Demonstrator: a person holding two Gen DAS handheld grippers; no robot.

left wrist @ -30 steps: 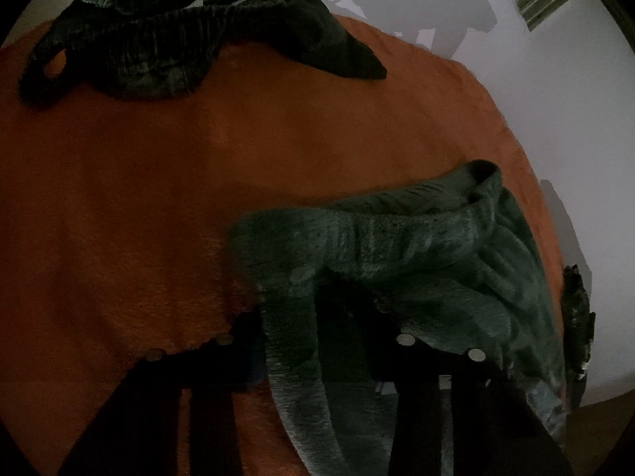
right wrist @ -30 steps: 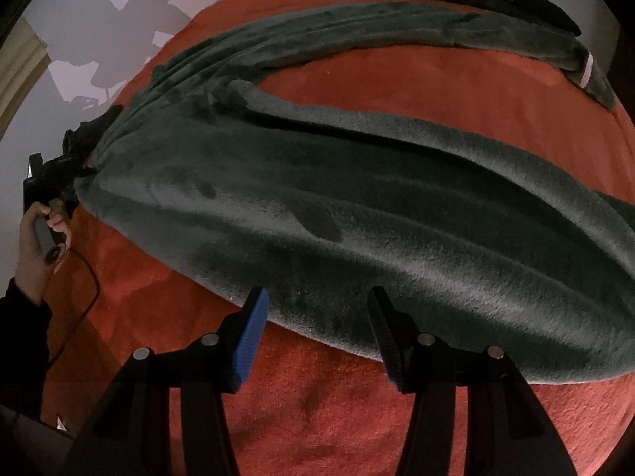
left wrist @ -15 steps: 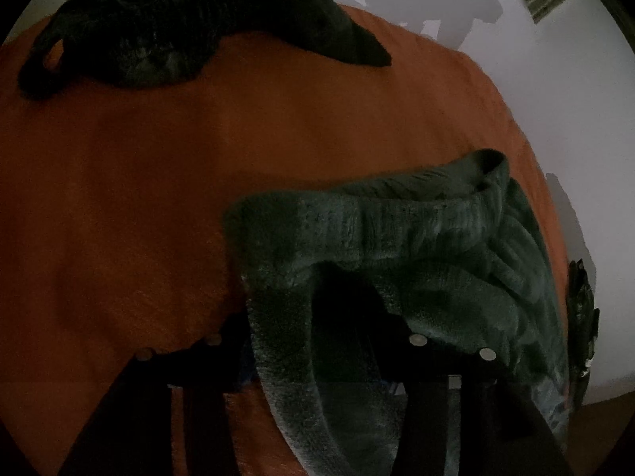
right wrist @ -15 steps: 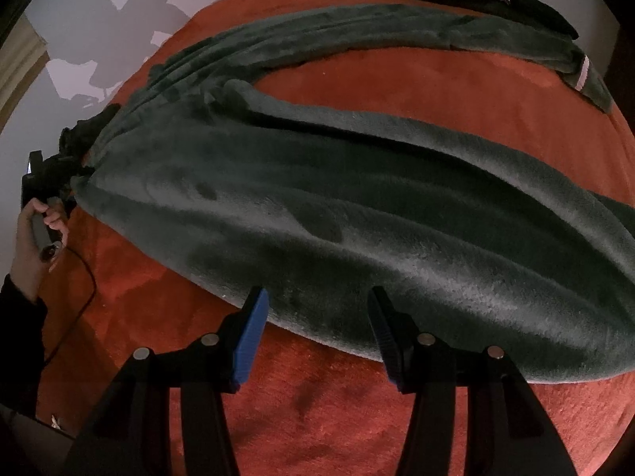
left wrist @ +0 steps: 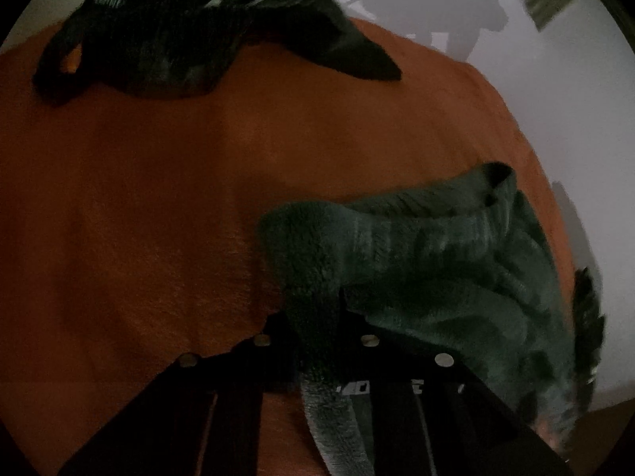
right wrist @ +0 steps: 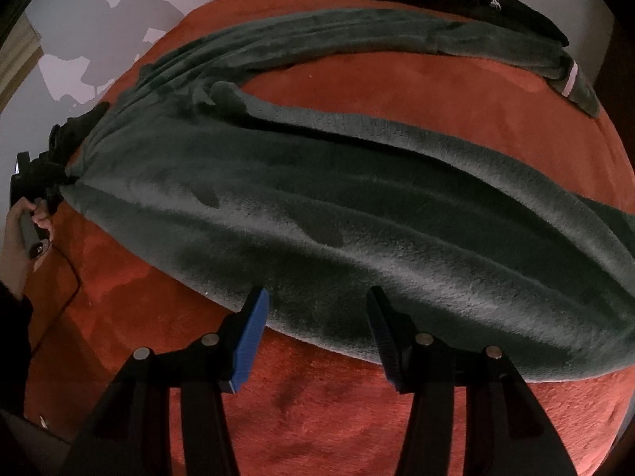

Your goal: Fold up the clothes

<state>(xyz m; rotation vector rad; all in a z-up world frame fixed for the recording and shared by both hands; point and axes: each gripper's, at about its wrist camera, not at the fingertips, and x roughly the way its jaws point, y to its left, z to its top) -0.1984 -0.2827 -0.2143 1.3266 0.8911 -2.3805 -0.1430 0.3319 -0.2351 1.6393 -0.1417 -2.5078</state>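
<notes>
Grey fleece trousers [right wrist: 357, 206] are lying spread across an orange-red blanket [right wrist: 397, 416], the waistband end bunching at the left gripper [left wrist: 317, 341] and the two legs running away toward the blanket's far edge. The left gripper's jaws have just been closing and are now pinching a fold of the waistband [left wrist: 313, 277] between them, fleece spilling out to the right of the jaws and hanging down below them. Ahead of those jaws a broad stretch of bare blanket is lying open, reaching up to a dark crumpled garment [left wrist: 190, 43] at the far edge. The right gripper [right wrist: 317, 317] is hovering with its jaws standing apart and clamping nothing; the near hem of the closer trouser leg is lying just ahead of and between the blue pads [right wrist: 250, 341], while bare blanket is showing beneath and behind them. Far beyond these jaws, a folded black garment with a white print [right wrist: 468, 0] is resting at the blanket's upper rim, beside the cuff of the farther leg [right wrist: 571, 79]. Off to the left of the right gripper's jaws, a person's hand [right wrist: 20, 234] is gripping the handle of the other tool at the blanket's side edge, a thin cable [right wrist: 63, 289] trailing from it
</notes>
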